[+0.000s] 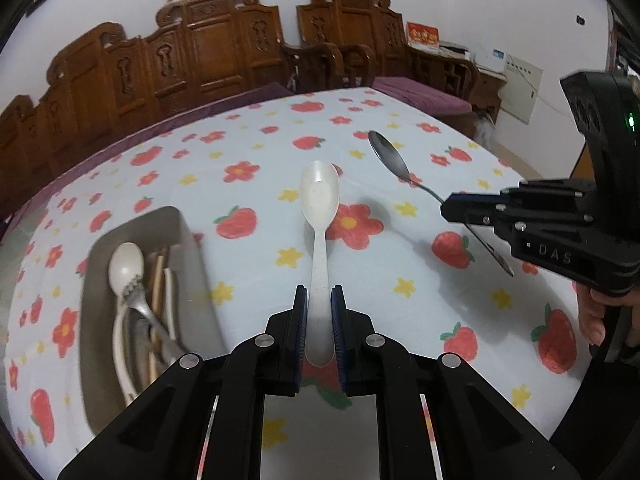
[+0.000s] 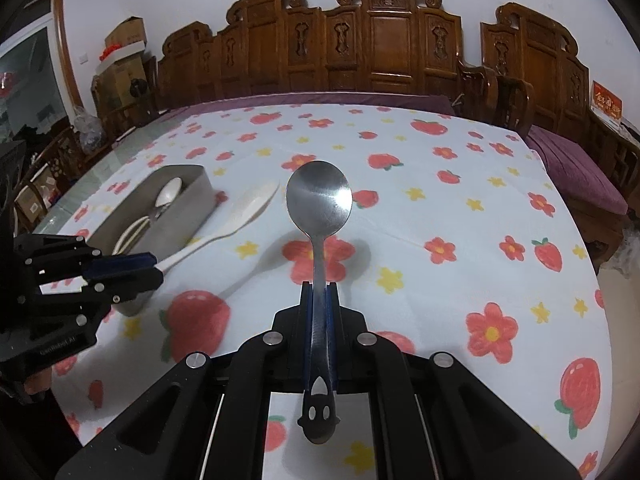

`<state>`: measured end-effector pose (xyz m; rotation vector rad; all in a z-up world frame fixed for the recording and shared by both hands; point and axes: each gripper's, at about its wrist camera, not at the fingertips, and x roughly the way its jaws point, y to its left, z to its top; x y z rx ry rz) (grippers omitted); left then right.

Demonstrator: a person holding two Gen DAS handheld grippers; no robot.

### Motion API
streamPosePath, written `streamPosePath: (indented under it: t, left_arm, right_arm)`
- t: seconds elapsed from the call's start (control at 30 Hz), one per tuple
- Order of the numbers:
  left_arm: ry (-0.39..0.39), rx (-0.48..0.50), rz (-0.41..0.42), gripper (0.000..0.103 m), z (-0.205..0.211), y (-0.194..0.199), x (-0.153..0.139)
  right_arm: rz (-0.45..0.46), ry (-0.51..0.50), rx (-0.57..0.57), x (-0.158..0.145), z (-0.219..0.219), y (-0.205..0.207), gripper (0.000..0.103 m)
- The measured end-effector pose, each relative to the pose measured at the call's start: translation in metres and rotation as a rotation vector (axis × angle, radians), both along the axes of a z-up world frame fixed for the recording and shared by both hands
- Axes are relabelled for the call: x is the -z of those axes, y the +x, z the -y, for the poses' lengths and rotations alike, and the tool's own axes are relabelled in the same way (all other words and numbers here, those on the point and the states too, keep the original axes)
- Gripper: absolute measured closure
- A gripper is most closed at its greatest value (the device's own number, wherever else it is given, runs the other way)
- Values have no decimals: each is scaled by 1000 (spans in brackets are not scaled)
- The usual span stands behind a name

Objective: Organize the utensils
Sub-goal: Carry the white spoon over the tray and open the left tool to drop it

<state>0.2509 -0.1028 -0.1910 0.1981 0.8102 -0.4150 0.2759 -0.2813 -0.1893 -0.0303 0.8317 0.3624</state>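
Observation:
My left gripper (image 1: 319, 300) is shut on the handle of a white plastic spoon (image 1: 319, 200), held above the table with its bowl pointing away. My right gripper (image 2: 319, 294) is shut on the handle of a metal spoon (image 2: 319, 196), also held above the table. The right gripper (image 1: 448, 210) and metal spoon (image 1: 388, 156) show at the right of the left wrist view. The left gripper (image 2: 154, 266) and white spoon (image 2: 248, 208) show at the left of the right wrist view. A grey tray (image 1: 192, 248) to the left holds a white spoon (image 1: 126, 266), a fork and chopsticks.
The table (image 2: 440, 208) has a white cloth printed with red flowers and strawberries. The grey tray (image 2: 196, 196) sits near its left side. Carved wooden chairs (image 2: 400, 40) with purple cushions line the far edge and the right side.

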Motion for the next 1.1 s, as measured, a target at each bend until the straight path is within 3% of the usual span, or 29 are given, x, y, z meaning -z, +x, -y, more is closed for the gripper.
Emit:
streamPosePath:
  t: [0.57, 1.1]
  left_arm:
    - [-31, -123, 52, 92, -61, -20, -30]
    - [9, -268, -27, 92, -115, 7, 2]
  right_arm:
    - [40, 29, -78, -16, -36, -23, 95]
    - [34, 20, -126, -16, -57, -27, 95]
